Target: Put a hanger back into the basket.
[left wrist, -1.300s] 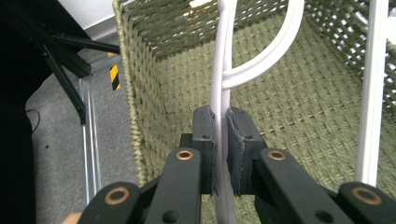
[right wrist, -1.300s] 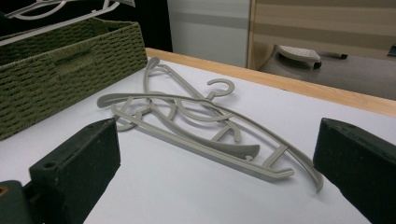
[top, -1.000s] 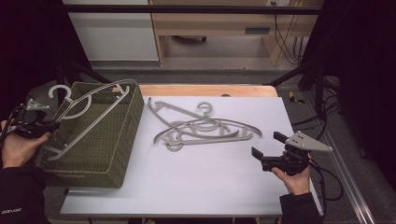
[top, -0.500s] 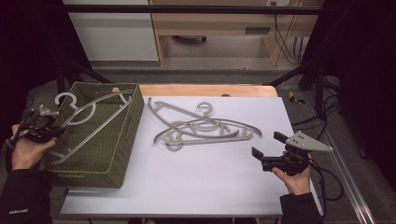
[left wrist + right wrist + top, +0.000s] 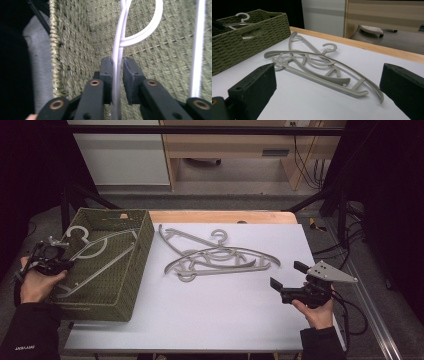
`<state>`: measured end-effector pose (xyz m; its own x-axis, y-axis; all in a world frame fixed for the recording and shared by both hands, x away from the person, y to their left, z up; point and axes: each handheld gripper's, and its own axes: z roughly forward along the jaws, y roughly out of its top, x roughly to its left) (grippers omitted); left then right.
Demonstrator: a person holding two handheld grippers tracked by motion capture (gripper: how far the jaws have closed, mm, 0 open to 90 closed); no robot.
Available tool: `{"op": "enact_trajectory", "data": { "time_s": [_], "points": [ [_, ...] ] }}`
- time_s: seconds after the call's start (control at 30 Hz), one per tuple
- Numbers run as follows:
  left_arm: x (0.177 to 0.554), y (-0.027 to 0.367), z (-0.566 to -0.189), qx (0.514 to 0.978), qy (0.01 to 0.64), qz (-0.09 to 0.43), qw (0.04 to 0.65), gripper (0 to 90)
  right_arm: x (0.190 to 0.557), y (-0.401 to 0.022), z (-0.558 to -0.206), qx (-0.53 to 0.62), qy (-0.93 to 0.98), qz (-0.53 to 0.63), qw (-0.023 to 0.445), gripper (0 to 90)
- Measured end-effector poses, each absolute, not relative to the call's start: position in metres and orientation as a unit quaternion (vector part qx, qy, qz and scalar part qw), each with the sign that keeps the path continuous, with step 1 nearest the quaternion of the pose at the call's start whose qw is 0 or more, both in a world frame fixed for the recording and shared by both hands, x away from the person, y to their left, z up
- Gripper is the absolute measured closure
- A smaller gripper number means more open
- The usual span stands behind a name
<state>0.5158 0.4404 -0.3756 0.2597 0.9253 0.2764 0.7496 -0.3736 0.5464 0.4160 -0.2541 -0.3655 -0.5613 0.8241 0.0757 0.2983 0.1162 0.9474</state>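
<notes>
Hanger [image 5: 95, 251] now lower in the basket [image 5: 131, 270], between the left hand-held gripper's [image 5: 117, 65] just-loosening, narrowly parted jaws.

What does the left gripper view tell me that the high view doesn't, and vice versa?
Left gripper view: the left hand-held gripper has just been opening its jaws, with the thin hanger bar between them and a gap beside one pad. High view: more hangers piled on the white table, and the right hand-held gripper open beside them. Both: the green woven basket.
</notes>
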Motion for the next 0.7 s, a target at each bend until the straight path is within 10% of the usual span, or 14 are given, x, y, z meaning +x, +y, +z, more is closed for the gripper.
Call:
{"op": "enact_trajectory", "data": {
  "time_s": [0.7],
  "points": [
    [0.464, 0.405, -0.335, 0.727, 0.481, 0.264, 0.412, 44.0, 0.415, -0.258, -0.364, 0.4, 0.701, 0.535, 0.25, 1.0]
  ]
}}
